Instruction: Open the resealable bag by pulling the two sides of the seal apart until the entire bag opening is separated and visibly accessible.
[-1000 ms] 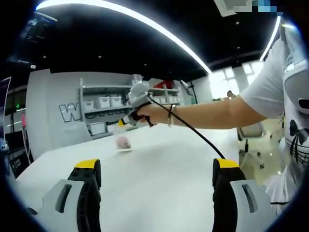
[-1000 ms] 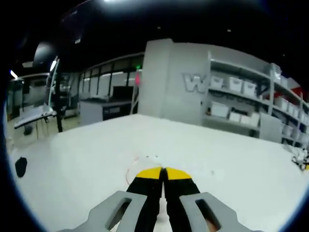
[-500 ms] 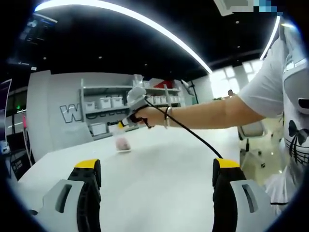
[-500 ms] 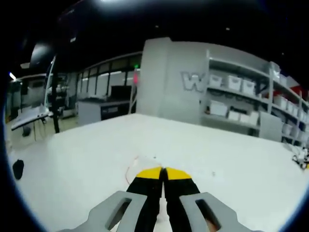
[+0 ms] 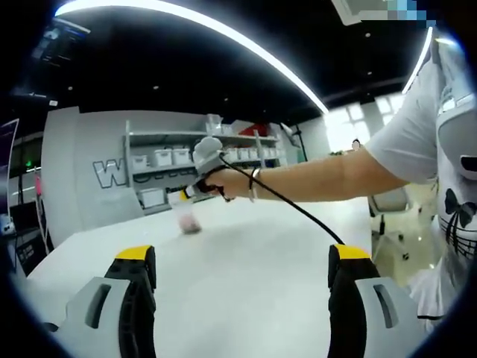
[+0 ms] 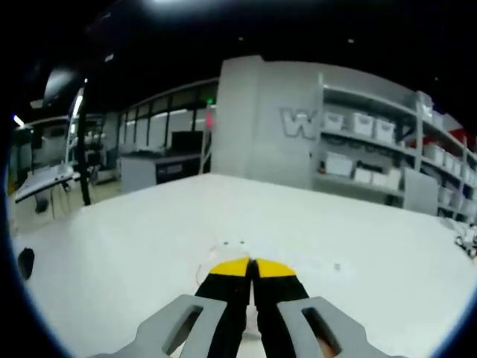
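A small clear resealable bag (image 5: 189, 221) with pinkish contents sits at the far side of the white table (image 5: 246, 253). In the left gripper view, a person's hand holds my right gripper (image 5: 184, 194) just above the bag, tip at its top edge. My right gripper (image 6: 251, 262) is shut, and a thin clear film of the bag (image 6: 216, 250) with a red seal line pokes out past the yellow tips. My left gripper (image 5: 242, 257) stands wide open over the near table, far from the bag, with nothing between its jaws.
The person's bare arm (image 5: 313, 175) and a black cable stretch in from the right. Shelves with white bins (image 5: 160, 158) line the grey wall behind the table, also the shelves (image 6: 358, 130). An office chair (image 5: 387, 205) stands off the table's right side.
The hand with my right gripper has drifted slightly left, and the bag now sits right under its tip. Both grippers keep their states.
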`<state>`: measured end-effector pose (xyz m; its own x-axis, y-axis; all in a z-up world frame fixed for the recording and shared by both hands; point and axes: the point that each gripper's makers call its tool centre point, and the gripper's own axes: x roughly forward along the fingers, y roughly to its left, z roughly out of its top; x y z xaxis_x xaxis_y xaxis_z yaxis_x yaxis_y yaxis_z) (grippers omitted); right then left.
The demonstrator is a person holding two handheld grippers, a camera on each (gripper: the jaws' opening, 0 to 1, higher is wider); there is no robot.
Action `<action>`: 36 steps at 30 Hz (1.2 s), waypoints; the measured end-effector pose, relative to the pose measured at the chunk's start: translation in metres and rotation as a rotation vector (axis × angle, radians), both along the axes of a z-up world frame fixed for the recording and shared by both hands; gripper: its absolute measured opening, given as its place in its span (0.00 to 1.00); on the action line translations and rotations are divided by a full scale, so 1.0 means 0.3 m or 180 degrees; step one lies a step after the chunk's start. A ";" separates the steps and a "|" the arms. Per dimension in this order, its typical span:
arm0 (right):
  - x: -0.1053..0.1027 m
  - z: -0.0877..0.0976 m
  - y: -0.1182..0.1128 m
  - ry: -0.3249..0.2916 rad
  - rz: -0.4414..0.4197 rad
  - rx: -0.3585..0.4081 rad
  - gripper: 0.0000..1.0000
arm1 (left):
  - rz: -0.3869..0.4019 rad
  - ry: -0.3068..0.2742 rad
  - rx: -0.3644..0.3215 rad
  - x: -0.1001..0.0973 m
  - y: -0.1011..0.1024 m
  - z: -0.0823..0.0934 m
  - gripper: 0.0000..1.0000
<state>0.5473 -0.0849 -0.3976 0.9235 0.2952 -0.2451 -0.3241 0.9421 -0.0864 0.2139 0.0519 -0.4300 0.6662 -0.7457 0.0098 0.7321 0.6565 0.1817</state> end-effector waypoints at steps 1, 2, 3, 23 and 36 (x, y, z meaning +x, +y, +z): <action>-0.006 -0.001 0.006 -0.0001 0.0015 -0.0004 0.00 | -0.0003 0.0003 -0.0002 0.000 -0.001 0.000 0.95; -0.010 -0.005 0.010 0.0000 0.0022 -0.0011 0.00 | -0.0006 0.0005 -0.0005 -0.001 -0.002 0.001 0.95; -0.012 -0.008 0.014 0.0003 0.0031 -0.0023 0.00 | -0.0008 0.0004 -0.0007 -0.001 -0.003 0.002 0.95; -0.055 -0.163 0.125 0.0232 0.0277 -0.0083 0.01 | 0.0012 0.0014 -0.0023 0.011 0.009 0.017 0.95; -0.077 -0.193 0.186 0.0256 0.0432 -0.0149 0.05 | 0.0027 0.0004 -0.0017 0.024 0.022 0.021 0.96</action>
